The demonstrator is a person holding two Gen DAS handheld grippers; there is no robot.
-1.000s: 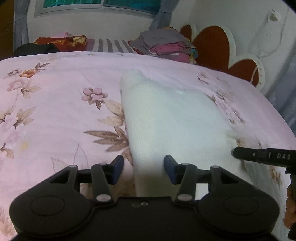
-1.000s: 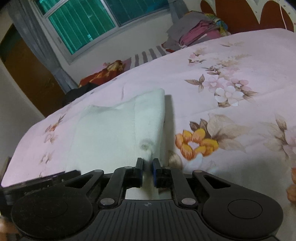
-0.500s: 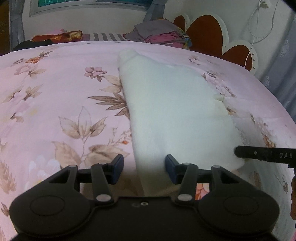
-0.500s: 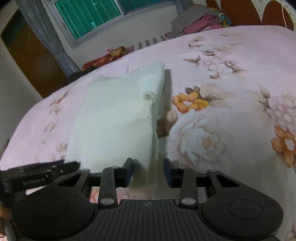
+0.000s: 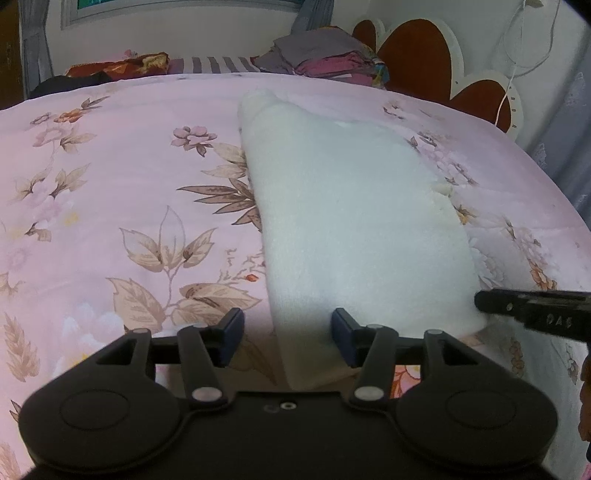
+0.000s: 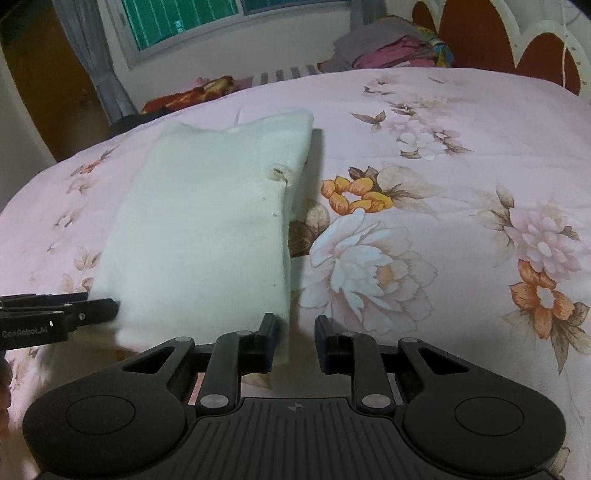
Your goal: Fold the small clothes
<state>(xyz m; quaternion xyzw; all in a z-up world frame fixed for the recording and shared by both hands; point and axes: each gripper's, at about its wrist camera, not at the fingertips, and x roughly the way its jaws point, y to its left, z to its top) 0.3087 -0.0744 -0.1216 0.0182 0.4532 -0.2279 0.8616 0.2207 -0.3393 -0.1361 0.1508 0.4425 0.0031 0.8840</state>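
The white garment point(image 5: 354, 229) lay on the bed point(image 5: 110, 192), already folded into a long panel, sides tucked under; a crosswise fold seemed left. Its long axis ran from the grippers toward the far pillows. Left gripper point(image 5: 287, 341) stood wide, right gripper point(image 6: 294, 341) narrower; both held nothing.

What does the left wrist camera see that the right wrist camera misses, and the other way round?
Only the left wrist view shows the left gripper from behind, jaws apart around the white garment's near left edge. Only the right wrist view shows the green window, the garment's small dark spot and the large orange flowers. Both show the garment lying on the pink floral bedspread, the stacked clothes and the headboard.
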